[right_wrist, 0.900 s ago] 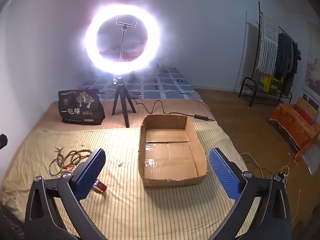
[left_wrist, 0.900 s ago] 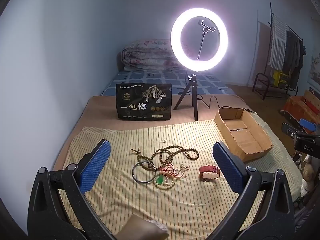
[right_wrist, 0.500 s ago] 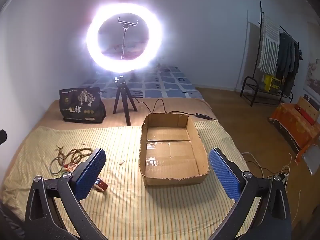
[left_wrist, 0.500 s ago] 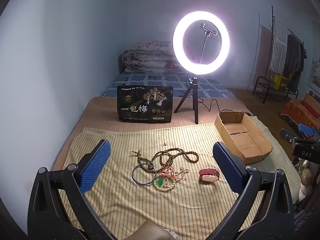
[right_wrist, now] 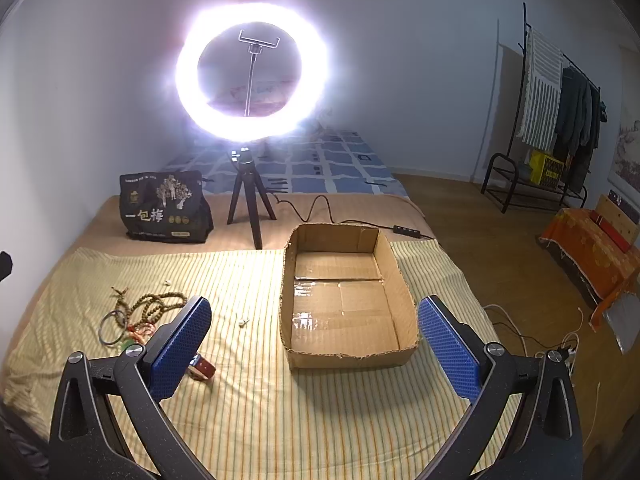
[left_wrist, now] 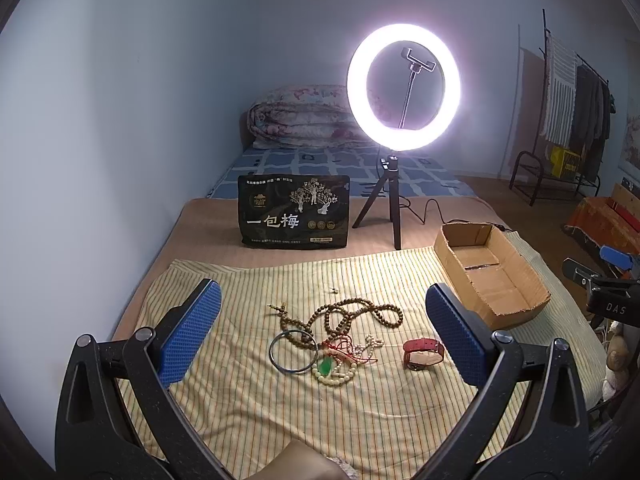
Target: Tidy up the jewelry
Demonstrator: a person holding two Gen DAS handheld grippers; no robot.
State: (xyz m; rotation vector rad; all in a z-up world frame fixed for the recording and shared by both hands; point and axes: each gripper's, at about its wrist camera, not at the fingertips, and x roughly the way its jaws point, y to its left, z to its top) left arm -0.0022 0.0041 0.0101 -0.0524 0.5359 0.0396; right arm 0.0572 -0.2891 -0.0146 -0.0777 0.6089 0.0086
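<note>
While both hand-held grippers, left and right, gape apart with nothing between them, we judge the tangled beads at lower centre of the left view light, limp and snag-prone; the stiff bangle offers the surest hold.

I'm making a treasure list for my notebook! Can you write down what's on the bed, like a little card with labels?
surface: striped yellow cloth spread on a bed
jewelry pile: brown bead necklace, metal bangle, white bead string with a green pendant, all tangled together
apart from pile: red watch, lying alone to the right
container: cardboard box, open, nothing inside
behind: black bag and lit ring light on a tripod
left gripper: open, holding nothing
right gripper: open, holding nothing
</note>
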